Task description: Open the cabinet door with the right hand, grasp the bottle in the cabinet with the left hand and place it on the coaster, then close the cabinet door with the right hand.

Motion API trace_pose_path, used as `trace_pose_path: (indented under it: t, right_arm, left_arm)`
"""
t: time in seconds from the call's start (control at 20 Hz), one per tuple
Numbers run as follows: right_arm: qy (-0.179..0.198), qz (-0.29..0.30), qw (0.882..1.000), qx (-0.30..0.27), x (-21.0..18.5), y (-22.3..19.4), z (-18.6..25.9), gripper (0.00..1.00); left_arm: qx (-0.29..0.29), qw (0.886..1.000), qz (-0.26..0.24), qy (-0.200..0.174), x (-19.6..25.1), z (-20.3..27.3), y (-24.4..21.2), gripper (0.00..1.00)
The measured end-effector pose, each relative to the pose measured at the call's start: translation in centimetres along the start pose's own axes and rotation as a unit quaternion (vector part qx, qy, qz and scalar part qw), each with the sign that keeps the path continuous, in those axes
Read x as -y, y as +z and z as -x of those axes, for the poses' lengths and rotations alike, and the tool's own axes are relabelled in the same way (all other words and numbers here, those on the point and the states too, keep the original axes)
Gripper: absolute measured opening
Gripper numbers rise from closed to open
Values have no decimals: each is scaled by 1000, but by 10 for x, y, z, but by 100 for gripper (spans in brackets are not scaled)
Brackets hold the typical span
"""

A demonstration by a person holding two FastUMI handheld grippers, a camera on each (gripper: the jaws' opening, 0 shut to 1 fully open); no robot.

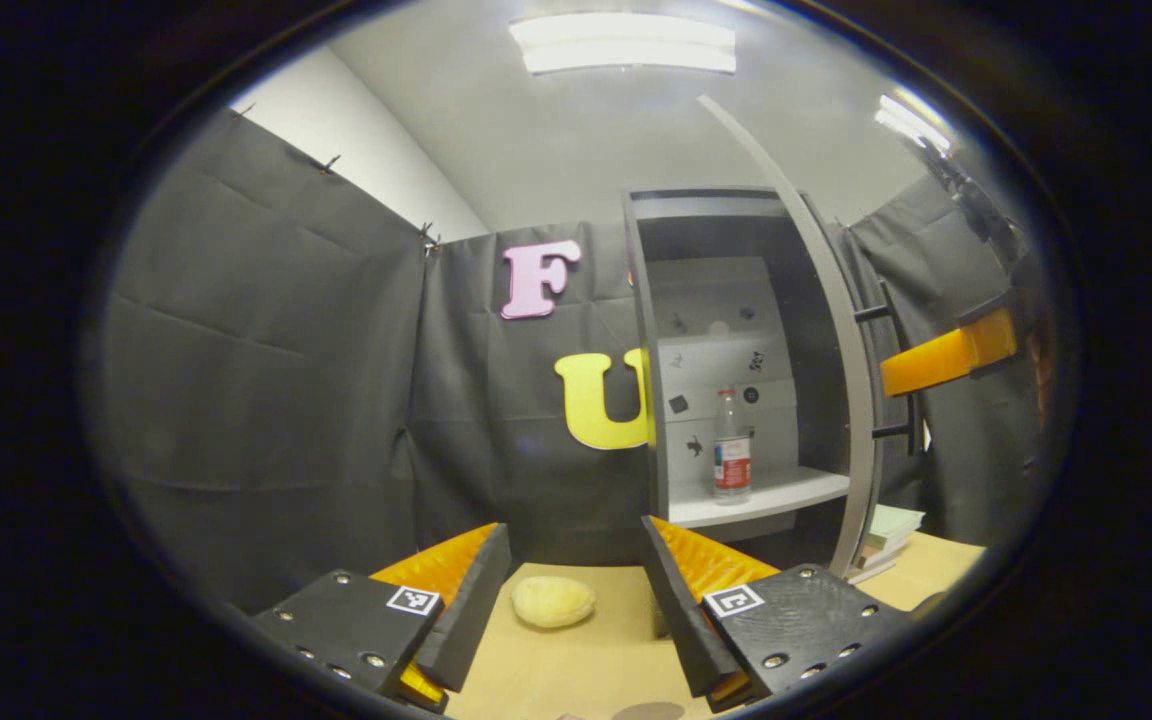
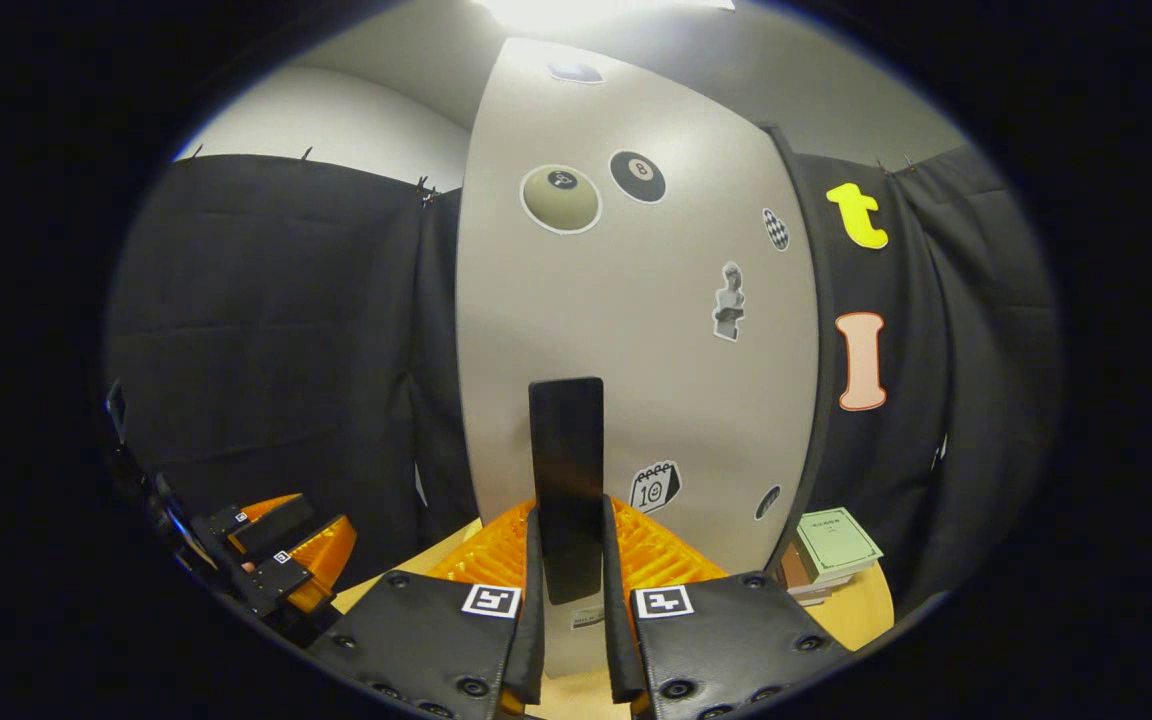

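A: Start near. What do the tongs do now?

B: In the right gripper view, the right gripper (image 2: 569, 560) has both fingers pressed together on the handle (image 2: 566, 470), a dark upright bar on the door (image 2: 636, 330). I think it grips there because the door must be held open while the other hand works.

A: And the left one?

B: In the left gripper view, the left gripper (image 1: 576, 590) has its fingers wide apart with nothing between them. It hangs above the desk (image 1: 626, 650), facing the open cabinet (image 1: 736, 350). To me it looks ready to reach in, but the reach is not yet made. A pale round lump (image 1: 552, 601) lies on the desk just beyond the fingers; I cannot tell what it is.

A: Where is the bottle?

B: The bottle (image 1: 732, 447) stands upright on the cabinet shelf (image 1: 766, 495), near its front edge, well apart from the left gripper. So grasping and placing are not done.

A: Any writing to read?

B: The bottle label is red and white, too small to read. On the door I see stickers: a black ball with an 8 and a small calendar with a 10. A green book (image 2: 836, 540) lies on a stack at the far right edge of the desk; its cover text is too small
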State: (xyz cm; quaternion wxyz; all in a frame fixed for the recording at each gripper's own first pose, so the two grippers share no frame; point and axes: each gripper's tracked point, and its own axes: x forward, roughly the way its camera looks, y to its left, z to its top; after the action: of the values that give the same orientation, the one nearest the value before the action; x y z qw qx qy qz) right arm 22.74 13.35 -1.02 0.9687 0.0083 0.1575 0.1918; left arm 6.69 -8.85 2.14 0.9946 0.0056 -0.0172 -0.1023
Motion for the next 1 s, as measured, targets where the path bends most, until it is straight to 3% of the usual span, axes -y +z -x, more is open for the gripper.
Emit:
trace_pose_path:
  t: [0.5,0.8,0.9,1.0]
  right_arm:
    - [-26,10,1000,5,26,-1,33,27]
    - [-86,32,996,3,64,-2,44,27]
    - [-104,30,994,7,78,-2,45,27]
    - [-123,17,992,17,88,1,48,20]
  left_arm:
    - [4,998,9,-61,101,11,9,78]
    - [6,998,7,-69,133,28,14,78]
    - [3,998,5,-66,139,33,15,82]
    - [4,998,2,-61,142,34,17,80]
